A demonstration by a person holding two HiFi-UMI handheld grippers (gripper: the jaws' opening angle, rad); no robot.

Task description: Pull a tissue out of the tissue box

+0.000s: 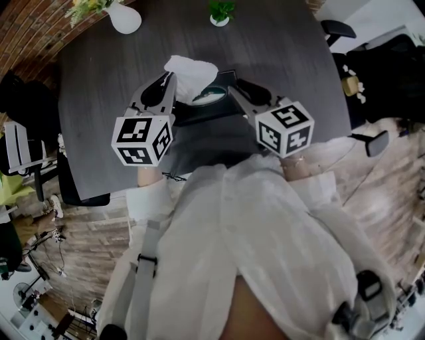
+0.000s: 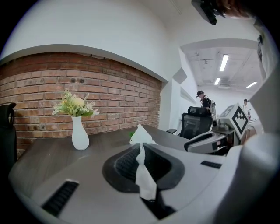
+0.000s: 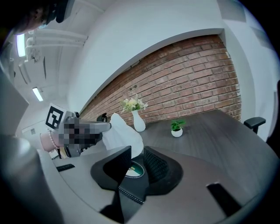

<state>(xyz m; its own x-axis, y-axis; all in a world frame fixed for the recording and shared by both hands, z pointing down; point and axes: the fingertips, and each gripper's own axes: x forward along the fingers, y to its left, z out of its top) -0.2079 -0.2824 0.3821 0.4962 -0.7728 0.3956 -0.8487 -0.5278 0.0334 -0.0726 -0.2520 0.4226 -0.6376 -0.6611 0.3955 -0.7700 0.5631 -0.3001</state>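
Note:
A white tissue (image 1: pixel 191 72) rises from the oval slot of a black stitched tissue box (image 1: pixel 211 109) on the dark table (image 1: pixel 99 93). My left gripper (image 1: pixel 174 82) is shut on the tissue at its left side. In the left gripper view the tissue (image 2: pixel 144 175) is pinched between the jaws of the left gripper (image 2: pixel 142 151), its tip poking up beyond them. My right gripper (image 1: pixel 230 90) is shut on the box's near right edge. In the right gripper view the box (image 3: pixel 131 186) sits between the jaws of the right gripper (image 3: pixel 133 159), with the tissue (image 3: pixel 121 134) above it.
A white vase of flowers (image 1: pixel 125 17) and a small potted plant (image 1: pixel 220 12) stand at the table's far edge. Office chairs (image 1: pixel 337 29) flank the table. A brick wall (image 2: pixel 87 83) runs behind it. People stand far off by a chair (image 2: pixel 196 121).

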